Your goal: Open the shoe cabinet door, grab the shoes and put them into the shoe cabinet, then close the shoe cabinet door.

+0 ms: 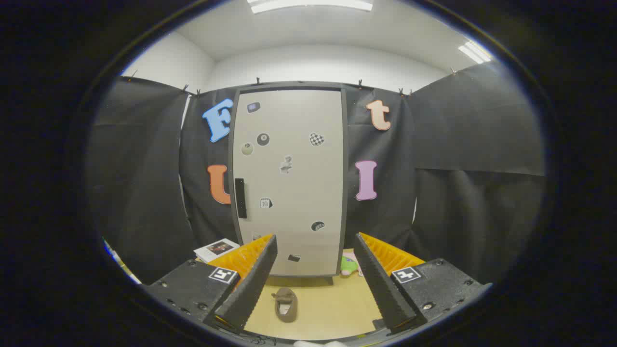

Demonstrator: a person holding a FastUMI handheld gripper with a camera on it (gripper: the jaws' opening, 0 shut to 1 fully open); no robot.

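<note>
The shoe cabinet (pixel 289 183) stands upright beyond my fingers, its pale grey door shut and dotted with small magnets. A black handle (pixel 240 197) sits at the door's left edge. A brown shoe (pixel 285 304) lies on the wooden surface between my fingers and in front of the cabinet, toe towards me. My gripper (pixel 315 255) is open, with nothing between its orange-and-black fingers (pixel 250 284).
A small pink and green toy (pixel 350 265) lies beside the cabinet's right foot. A white booklet (pixel 216 249) rests on the surface left of the cabinet. The wooden surface (pixel 328 308) stretches between me and the cabinet.
</note>
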